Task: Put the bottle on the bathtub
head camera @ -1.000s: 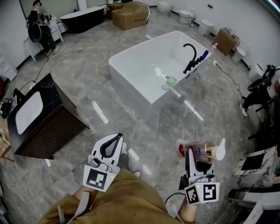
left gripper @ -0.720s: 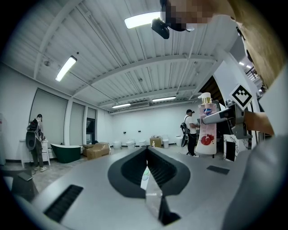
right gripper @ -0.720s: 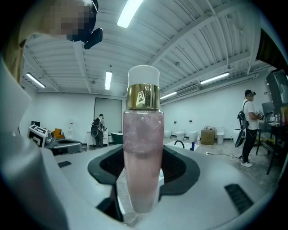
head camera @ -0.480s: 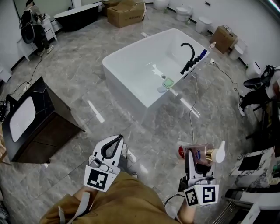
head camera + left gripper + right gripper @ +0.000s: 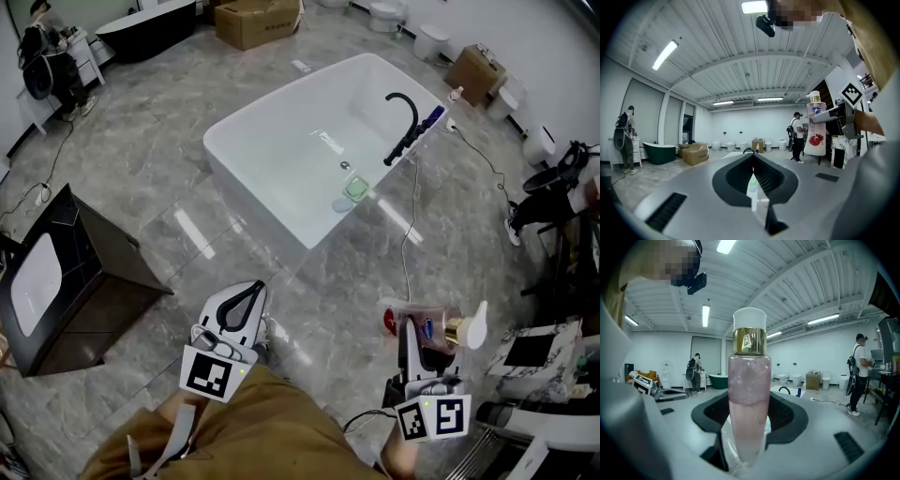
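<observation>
A pump bottle (image 5: 428, 325) of pink liquid, with a gold collar and white pump head, lies level in the head view at the lower right. My right gripper (image 5: 413, 330) is shut on it. In the right gripper view the bottle (image 5: 749, 399) fills the gap between the jaws. My left gripper (image 5: 246, 297) is shut on nothing at the lower left, its tips (image 5: 753, 157) touching. The white bathtub (image 5: 246, 178) stands well ahead across the floor, with a black faucet (image 5: 405, 114) on its right rim. The left gripper view also shows the bottle (image 5: 816, 130).
A black vanity with a white basin (image 5: 47, 277) stands at the left. A cable (image 5: 411, 220) runs over the floor from the tub's right side. A cardboard box (image 5: 253, 19) and a dark tub (image 5: 145, 28) sit far back. A person (image 5: 42, 52) stands at the far left.
The head view has shifted: tub and vanity have slid left in the picture. Both grippers keep their pose and the bottle stays gripped in the right one.
</observation>
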Action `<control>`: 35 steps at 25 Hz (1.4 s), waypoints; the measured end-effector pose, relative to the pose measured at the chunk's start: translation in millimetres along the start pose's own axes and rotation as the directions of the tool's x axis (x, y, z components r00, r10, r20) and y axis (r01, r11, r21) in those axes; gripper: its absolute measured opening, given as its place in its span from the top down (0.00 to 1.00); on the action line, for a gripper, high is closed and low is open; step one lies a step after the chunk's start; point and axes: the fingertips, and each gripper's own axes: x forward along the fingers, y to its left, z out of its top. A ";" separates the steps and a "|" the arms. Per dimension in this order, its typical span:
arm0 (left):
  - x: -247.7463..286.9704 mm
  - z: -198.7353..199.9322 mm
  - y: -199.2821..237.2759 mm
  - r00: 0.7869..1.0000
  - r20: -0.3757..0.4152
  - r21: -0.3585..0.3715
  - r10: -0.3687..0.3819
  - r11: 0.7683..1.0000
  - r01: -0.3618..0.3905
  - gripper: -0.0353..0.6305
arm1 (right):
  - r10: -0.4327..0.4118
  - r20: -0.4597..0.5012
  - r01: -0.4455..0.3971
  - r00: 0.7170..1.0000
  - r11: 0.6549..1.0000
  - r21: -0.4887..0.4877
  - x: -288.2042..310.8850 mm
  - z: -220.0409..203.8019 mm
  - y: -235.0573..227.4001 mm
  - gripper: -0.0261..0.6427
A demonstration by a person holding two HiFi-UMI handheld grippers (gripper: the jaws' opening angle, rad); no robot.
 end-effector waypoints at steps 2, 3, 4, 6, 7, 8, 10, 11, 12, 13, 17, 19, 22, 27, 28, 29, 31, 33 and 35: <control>20.8 3.9 15.0 1.000 0.012 -0.003 -0.018 1.000 0.018 0.94 | -0.015 0.003 0.015 1.000 1.000 -0.007 19.5 8.3 0.1 0.61; 30.2 5.5 22.6 1.000 0.016 -0.005 -0.027 1.000 0.027 0.94 | -0.023 0.003 0.023 1.000 1.000 -0.009 28.3 11.8 0.5 0.61; 39.3 7.0 30.3 0.999 0.022 -0.008 -0.035 0.999 0.035 0.94 | -0.033 0.004 0.033 0.999 0.999 -0.011 36.5 15.1 0.8 0.61; 55.8 10.3 45.4 0.998 0.035 -0.015 -0.050 0.999 0.050 0.94 | -0.052 0.006 0.052 0.999 0.999 -0.015 51.7 20.9 0.7 0.61; 62.8 11.7 52.6 0.998 0.040 -0.017 -0.056 0.998 0.057 0.94 | -0.062 0.007 0.062 0.998 0.998 -0.016 58.6 23.4 0.8 0.61; 68.7 12.8 59.4 0.997 0.045 -0.019 -0.062 0.998 0.063 0.94 | -0.072 0.009 0.072 0.997 0.997 -0.017 64.7 25.4 1.1 0.61; 78.7 12.6 71.2 0.996 0.046 -0.022 -0.077 0.997 0.078 0.94 | -0.091 0.014 0.091 0.996 0.996 -0.018 74.9 28.5 2.4 0.61; 83.9 12.2 76.4 0.995 0.046 -0.018 -0.085 0.996 0.086 0.94 | -0.099 0.017 0.099 0.995 0.995 -0.017 79.5 29.7 3.2 0.61; 89.5 12.4 80.9 0.995 0.047 -0.014 -0.092 0.996 0.093 0.94 | -0.105 0.018 0.105 0.994 0.994 -0.015 84.0 30.6 3.7 0.61; 94.9 13.3 84.3 0.994 0.051 -0.011 -0.098 0.995 0.099 0.94 | -0.109 0.016 0.109 0.994 0.994 -0.014 88.1 31.1 3.8 0.61; 114.5 17.2 85.0 0.992 0.054 -0.014 -0.113 0.993 0.114 0.94 | -0.112 0.004 0.112 0.994 0.994 -0.014 102.0 32.4 -2.8 0.61; 123.8 17.3 81.3 0.992 0.047 -0.015 -0.117 0.993 0.117 0.94 | -0.108 0.003 0.108 0.994 0.994 -0.012 109.0 33.6 -8.9 0.61; 138.0 19.8 71.9 0.993 0.040 -0.008 -0.107 0.994 0.107 0.94 | -0.085 0.008 0.085 0.996 0.996 -0.012 119.8 35.8 -24.0 0.61; 151.6 26.5 66.3 0.998 0.039 0.018 -0.049 0.999 0.049 0.94 | -0.039 0.000 0.039 0.999 0.998 -0.050 145.3 34.9 -43.0 0.61; 152.9 26.3 63.8 0.999 0.031 0.026 -0.042 0.999 0.041 0.94 | -0.032 -0.001 0.032 0.999 0.998 -0.060 149.9 34.6 -46.3 0.61; 155.3 25.6 61.6 0.999 0.023 0.032 -0.034 0.999 0.033 0.94 | -0.025 0.001 0.025 1.000 0.997 -0.066 155.0 34.2 -50.0 0.61; 161.7 23.6 60.9 1.000 0.012 0.032 -0.013 0.999 0.013 0.94 | -0.007 0.001 0.007 1.000 0.998 -0.067 166.5 31.5 -55.9 0.61; 167.0 20.8 61.8 1.000 0.003 0.032 0.006 0.999 -0.006 0.94 | 0.018 -0.005 -0.018 1.000 0.998 -0.068 177.7 26.5 -58.8 0.61; 173.2 19.2 59.8 1.000 -0.007 0.031 0.025 0.999 -0.024 0.94 | 0.042 -0.015 -0.043 0.999 0.997 -0.071 188.0 22.2 -63.5 0.61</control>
